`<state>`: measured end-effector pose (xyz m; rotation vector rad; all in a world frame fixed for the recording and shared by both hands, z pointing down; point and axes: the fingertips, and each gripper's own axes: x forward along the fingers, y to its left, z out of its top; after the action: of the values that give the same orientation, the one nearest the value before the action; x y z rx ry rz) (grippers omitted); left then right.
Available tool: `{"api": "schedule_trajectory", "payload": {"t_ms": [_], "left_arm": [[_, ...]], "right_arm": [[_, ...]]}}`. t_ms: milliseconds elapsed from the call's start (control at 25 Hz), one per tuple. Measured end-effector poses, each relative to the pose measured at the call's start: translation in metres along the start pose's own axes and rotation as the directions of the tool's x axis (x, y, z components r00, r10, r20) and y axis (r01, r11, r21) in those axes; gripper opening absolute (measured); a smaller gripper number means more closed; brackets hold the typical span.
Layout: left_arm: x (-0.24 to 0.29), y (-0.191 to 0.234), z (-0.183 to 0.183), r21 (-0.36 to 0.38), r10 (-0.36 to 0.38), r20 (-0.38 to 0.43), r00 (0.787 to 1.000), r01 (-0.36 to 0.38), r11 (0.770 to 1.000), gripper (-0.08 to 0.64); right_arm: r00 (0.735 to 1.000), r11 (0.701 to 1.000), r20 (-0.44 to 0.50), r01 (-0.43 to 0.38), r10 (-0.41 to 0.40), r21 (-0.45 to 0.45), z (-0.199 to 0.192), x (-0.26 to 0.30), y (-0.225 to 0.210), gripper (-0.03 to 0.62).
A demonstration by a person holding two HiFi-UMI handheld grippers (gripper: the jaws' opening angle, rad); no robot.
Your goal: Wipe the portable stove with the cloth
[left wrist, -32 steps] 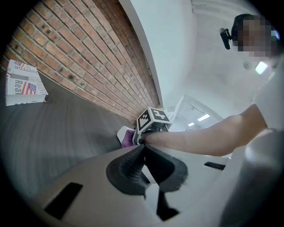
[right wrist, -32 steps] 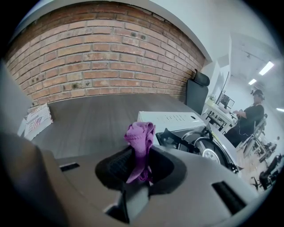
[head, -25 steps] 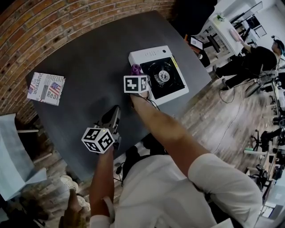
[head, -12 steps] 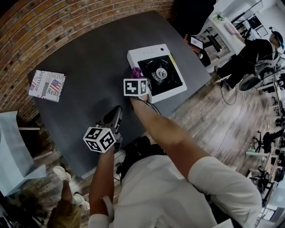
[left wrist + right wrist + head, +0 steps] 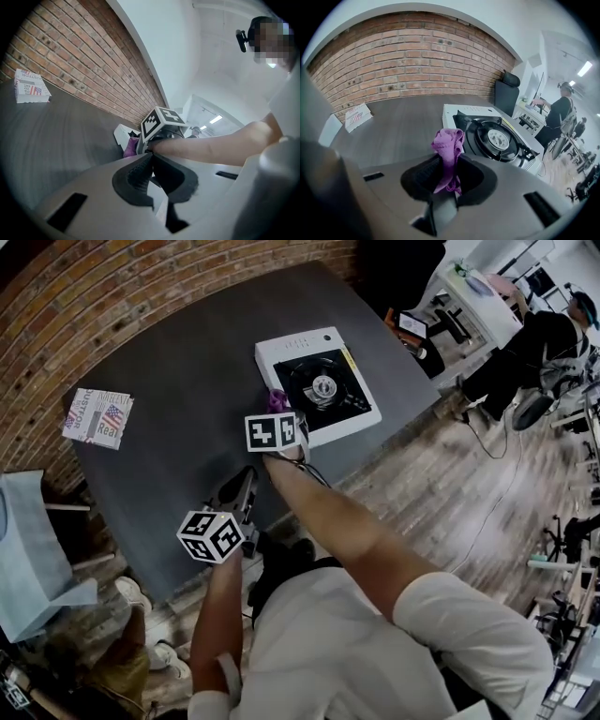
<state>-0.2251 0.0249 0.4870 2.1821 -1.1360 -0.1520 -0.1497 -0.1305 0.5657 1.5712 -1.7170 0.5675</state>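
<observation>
The right gripper (image 5: 449, 165) clenches the purple cloth (image 5: 448, 144), bunched upright between its jaws, just beside the stove's (image 5: 319, 385) lower-left edge at upper centre of the head view. The left gripper (image 5: 151, 163), jaws pressed together and empty, sits lower left, over the table (image 5: 169, 371) edge.

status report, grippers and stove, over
Right gripper shut on purple cloth, beside stove. Left gripper shut, empty, hanging back. Box far left, not blocking.
</observation>
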Motion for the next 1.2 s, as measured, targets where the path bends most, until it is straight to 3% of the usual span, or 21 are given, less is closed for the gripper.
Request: {"api": "schedule_trajectory", "payload": {"t_ms": [560, 1200], "left_arm": [[-0.014, -0.052, -0.036, 0.019, 0.041, 0.007, 0.999, -0.041, 0.999, 0.009], [-0.012, -0.089, -0.058, 0.046, 0.021, -0.012, 1.000, -0.020, 0.999, 0.009]], "right_arm": [[1.000, 1.000, 0.002, -0.022, 0.022, -0.021, -0.040, -0.034, -0.032, 0.081], [0.996, 0.996, 0.020, -0.089, 0.089, -0.020, -0.078, -0.068, -0.052, 0.083]]}}
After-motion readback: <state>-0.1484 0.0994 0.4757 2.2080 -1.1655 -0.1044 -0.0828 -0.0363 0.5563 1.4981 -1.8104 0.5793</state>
